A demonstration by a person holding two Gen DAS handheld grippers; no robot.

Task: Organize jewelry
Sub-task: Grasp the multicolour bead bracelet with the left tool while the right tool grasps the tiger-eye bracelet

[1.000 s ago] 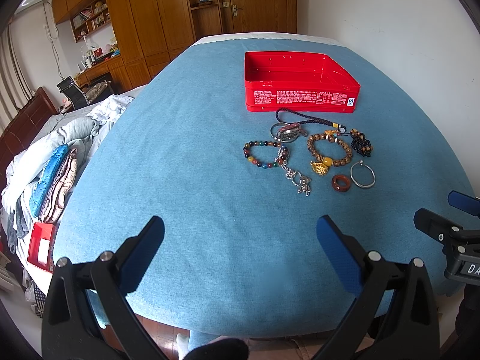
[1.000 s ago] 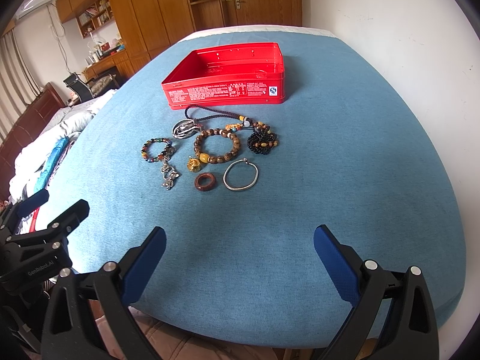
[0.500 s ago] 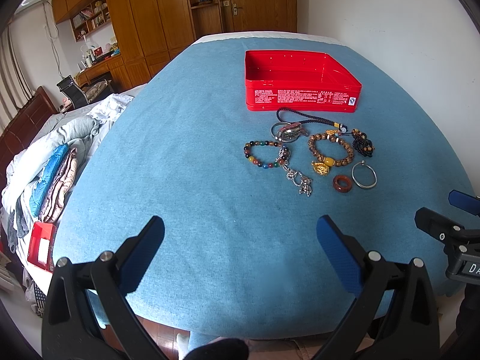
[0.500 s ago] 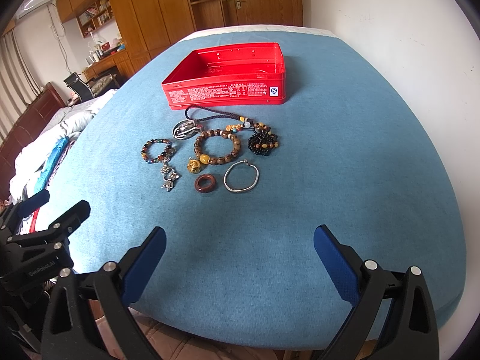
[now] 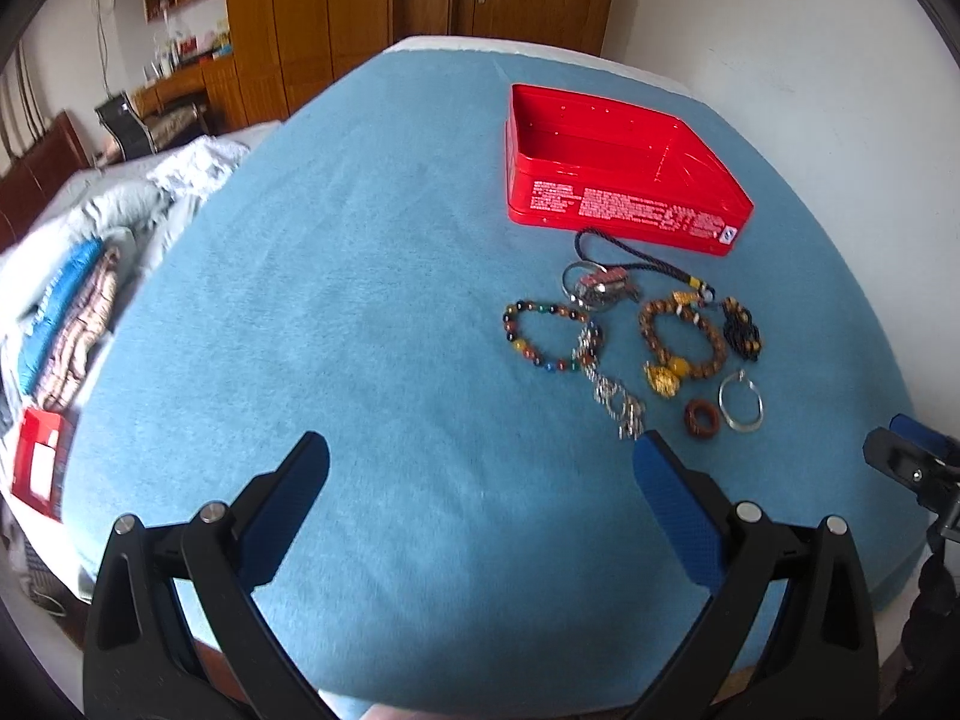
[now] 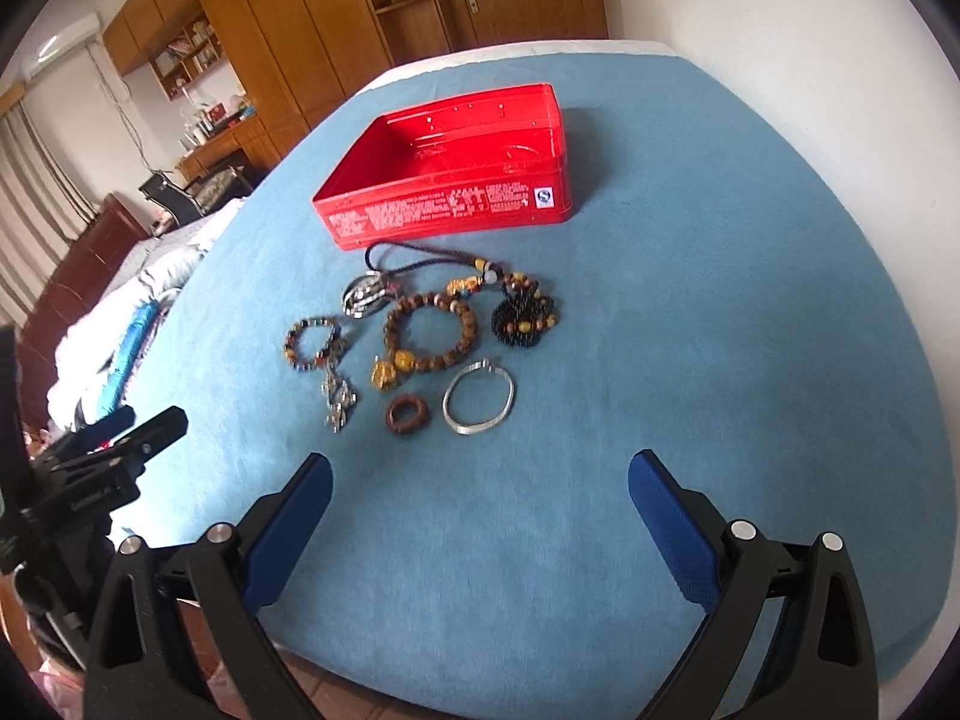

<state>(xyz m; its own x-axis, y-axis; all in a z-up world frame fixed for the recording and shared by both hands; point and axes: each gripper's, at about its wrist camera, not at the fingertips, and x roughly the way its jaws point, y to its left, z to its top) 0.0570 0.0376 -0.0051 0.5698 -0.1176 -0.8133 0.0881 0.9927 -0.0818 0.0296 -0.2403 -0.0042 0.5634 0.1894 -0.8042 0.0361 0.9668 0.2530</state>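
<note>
An open red tin [image 5: 690, 177] [image 6: 420, 219] stands empty on the blue cloth. In front of it lies a cluster of jewelry: a multicolour bead bracelet [image 5: 543, 336] [image 6: 312, 341], a brown wooden bead bracelet [image 5: 681, 339] [image 6: 432, 330], a silver bangle [image 5: 742, 401] [image 6: 478, 397], a small red-brown ring [image 5: 702, 418] [image 6: 406, 414], a black bead piece [image 5: 741, 329] [image 6: 523, 312], a silver chain [image 5: 615, 399] [image 6: 337, 399] and a dark cord [image 5: 606, 252]. My left gripper [image 5: 480, 480] and right gripper [image 6: 480, 483] are both open, empty, hovering short of the jewelry.
The blue cloth [image 5: 360, 300] covers a table beside a white wall [image 5: 810, 30]. Piled bedding [image 5: 72, 276] and a small red box [image 5: 36, 468] lie to the left. Wooden wardrobes [image 5: 330, 12] stand at the back.
Both grippers have tilted and shifted forward a little toward the jewelry. The jewelry and tin have not moved. Both stay open.
</note>
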